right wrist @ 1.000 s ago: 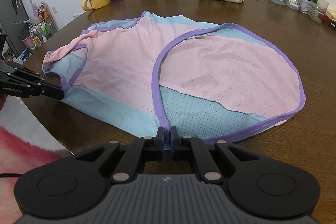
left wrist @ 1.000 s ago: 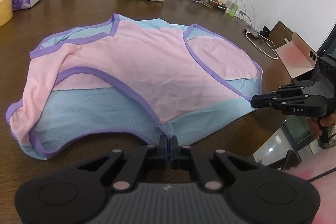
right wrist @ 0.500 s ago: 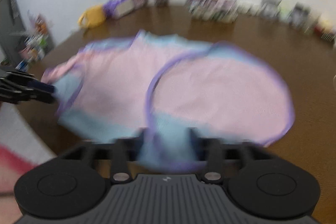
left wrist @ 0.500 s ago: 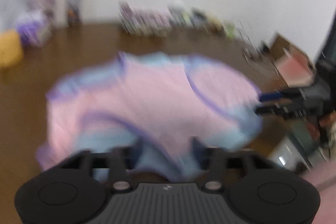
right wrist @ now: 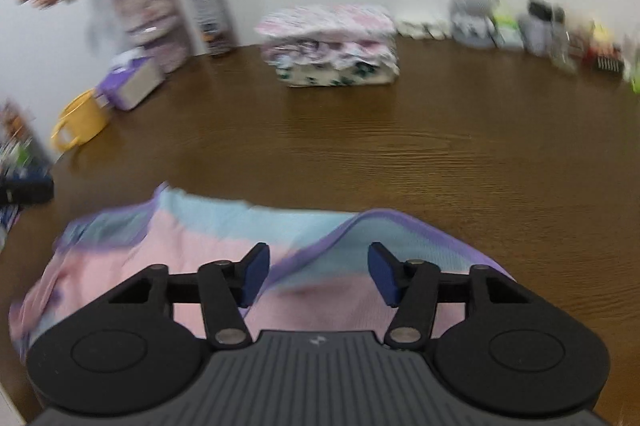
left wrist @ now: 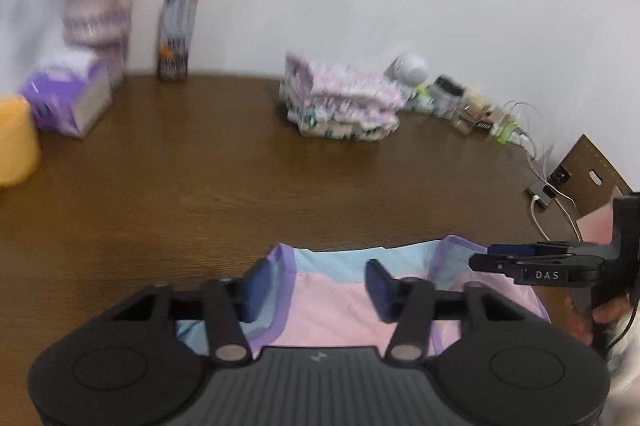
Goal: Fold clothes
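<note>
Both wrist views look low and forward across the brown counter [left wrist: 280, 186] toward the white wall, sharing the folded floral clothes stack [left wrist: 340, 106] [right wrist: 332, 46] and yellow mug [right wrist: 80, 122].

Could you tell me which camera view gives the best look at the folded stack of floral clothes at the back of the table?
The right wrist view: the folded stack of floral clothes sits near centre, its layers fairly distinct. The left wrist view shows the same stack, but more smeared by motion blur.

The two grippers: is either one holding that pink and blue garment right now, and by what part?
Neither. The left gripper and right gripper both stand open above the garment, with no cloth pinched between the fingers.
</note>
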